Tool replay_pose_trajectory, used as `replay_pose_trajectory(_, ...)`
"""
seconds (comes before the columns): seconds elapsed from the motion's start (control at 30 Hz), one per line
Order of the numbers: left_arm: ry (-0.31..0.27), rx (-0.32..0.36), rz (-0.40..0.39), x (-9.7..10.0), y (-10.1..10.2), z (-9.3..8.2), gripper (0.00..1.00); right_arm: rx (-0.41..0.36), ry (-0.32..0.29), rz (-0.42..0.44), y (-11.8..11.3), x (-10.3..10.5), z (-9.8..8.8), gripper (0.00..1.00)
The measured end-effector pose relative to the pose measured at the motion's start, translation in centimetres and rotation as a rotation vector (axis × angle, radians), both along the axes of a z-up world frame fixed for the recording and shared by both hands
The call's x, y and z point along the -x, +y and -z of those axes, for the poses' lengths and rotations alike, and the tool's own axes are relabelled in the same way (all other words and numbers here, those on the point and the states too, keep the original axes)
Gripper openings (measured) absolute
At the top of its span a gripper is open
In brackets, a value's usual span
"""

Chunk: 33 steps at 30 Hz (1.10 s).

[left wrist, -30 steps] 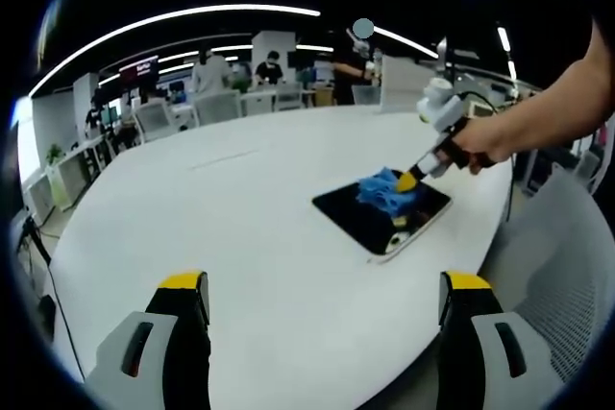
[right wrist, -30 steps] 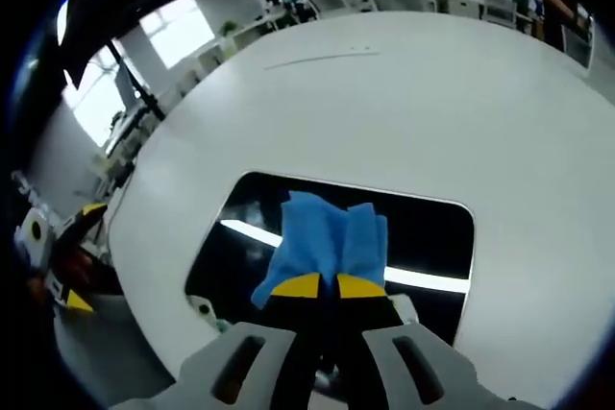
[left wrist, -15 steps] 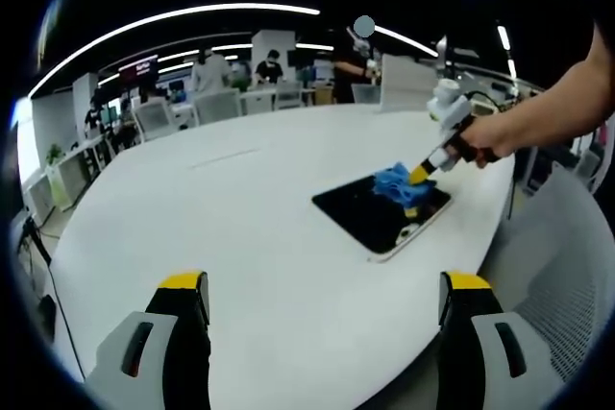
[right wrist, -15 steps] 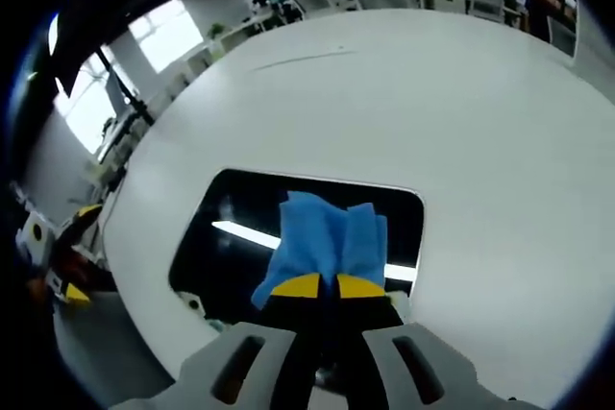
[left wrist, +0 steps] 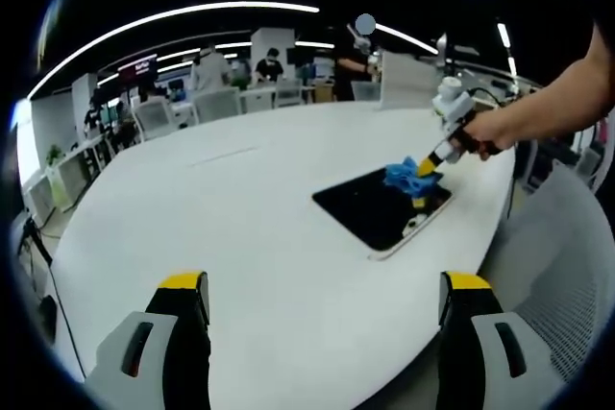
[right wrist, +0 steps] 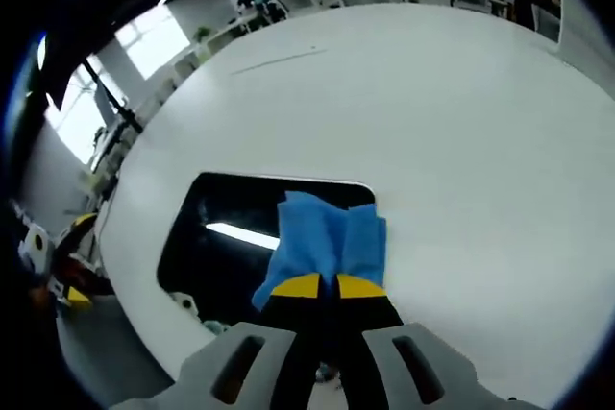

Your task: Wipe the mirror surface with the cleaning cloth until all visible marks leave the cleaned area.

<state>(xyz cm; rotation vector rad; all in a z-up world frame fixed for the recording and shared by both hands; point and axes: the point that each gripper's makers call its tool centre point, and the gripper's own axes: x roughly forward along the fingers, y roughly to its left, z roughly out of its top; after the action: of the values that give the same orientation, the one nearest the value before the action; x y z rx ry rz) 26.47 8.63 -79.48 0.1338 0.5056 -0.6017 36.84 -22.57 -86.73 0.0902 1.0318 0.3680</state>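
Observation:
A dark rectangular mirror lies flat on the white table. My right gripper is shut on a blue cleaning cloth, which rests on the mirror at its far right corner. In the left gripper view the right gripper, held by a person's hand, presses the cloth onto the mirror's far end. My left gripper hangs open above the table's near edge, well short of the mirror, with nothing between its jaws.
The big white table stretches far beyond the mirror. A grey chair stands at the right by the table edge. Desks, chairs and people fill the background office.
My right gripper has slid the cloth across the mirror toward its far right end. The left gripper has stayed still and open.

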Motion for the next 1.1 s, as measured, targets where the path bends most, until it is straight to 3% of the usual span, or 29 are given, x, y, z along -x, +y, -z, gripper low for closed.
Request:
replay_pose_trajectory(0.5, 0.003, -0.001, 0.002, -0.01, -0.04, 0.06, 1.0, 0.014, 0.03, 0.038, -0.91, -0.07, 0.05, 0.0)
replay_pose_trajectory(0.67, 0.005, -0.001, 0.005, 0.02, -0.07, 0.1, 1.0, 0.028, 0.012, 0.047, -0.8, 0.1, 0.06, 0.0)
replay_pose_trajectory(0.8, 0.01, -0.002, 0.011, 0.11, -0.16, 0.17, 1.0, 0.115, -0.034, 0.004, -0.68, 0.11, 0.08, 0.0)
replay_pose_trajectory(0.93, 0.013, -0.002, 0.02, 0.22, -0.29, 0.2, 1.0, 0.081, -0.037, 0.05, -0.84, 0.15, 0.03, 0.0)
replay_pose_trajectory(1.1, 0.015, -0.002, 0.022, 0.27, -0.31, 0.22, 1.0, 0.121, -0.04, 0.021, -0.56, 0.51, 0.03, 0.0)
